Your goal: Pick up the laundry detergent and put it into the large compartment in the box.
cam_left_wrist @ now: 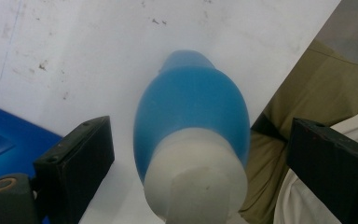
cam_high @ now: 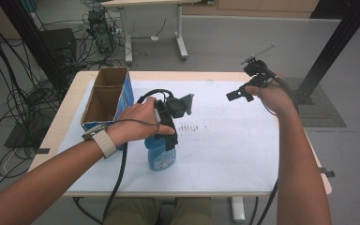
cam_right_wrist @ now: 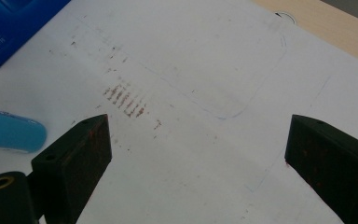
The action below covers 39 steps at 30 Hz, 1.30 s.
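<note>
bottle between spread jaws

the blue bottle (cam_left_wrist: 191, 107) lies near the table's (cam_high: 262, 187) near edge, right of the open box (cam_high: 107, 96). the left gripper (cam_left_wrist: 200, 154) hangs over its white cap, jaws wide, wrist bent down. the right gripper (cam_high: 238, 95) is held high at far right, jaws wide, holding nothing.

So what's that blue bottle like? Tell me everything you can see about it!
The blue bottle looks like smooth plastic, with a rounded, oval body and a white cap on top. It has a label on its front, too small to read. It seems to stand upright on the white table sheet, right beside the blue cardboard box. The left tongs hang over its top, wide open, one jaw on each side, not touching it.
</note>
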Available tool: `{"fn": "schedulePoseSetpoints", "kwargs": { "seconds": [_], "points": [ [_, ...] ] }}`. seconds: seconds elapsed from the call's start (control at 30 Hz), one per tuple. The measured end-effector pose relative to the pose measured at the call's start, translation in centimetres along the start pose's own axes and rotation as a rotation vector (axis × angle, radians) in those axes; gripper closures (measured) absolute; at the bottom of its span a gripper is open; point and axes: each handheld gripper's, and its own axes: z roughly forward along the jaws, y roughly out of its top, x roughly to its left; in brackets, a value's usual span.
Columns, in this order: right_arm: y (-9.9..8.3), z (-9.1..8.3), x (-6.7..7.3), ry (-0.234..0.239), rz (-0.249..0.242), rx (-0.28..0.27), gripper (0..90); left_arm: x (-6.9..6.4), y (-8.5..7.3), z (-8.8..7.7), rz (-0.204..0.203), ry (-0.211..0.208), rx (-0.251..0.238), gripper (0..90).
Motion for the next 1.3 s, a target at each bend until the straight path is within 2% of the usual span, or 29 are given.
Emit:
{"fn": "schedulePoseSetpoints", "kwargs": {
  "seconds": [1.3],
  "points": [
    [0.07, 0.01, -0.01, 0.001, 0.001, 0.003, 7.0, 0.13, -0.13, 0.15, 0.0, -0.007, -0.008, 8.3]
  ]
}}
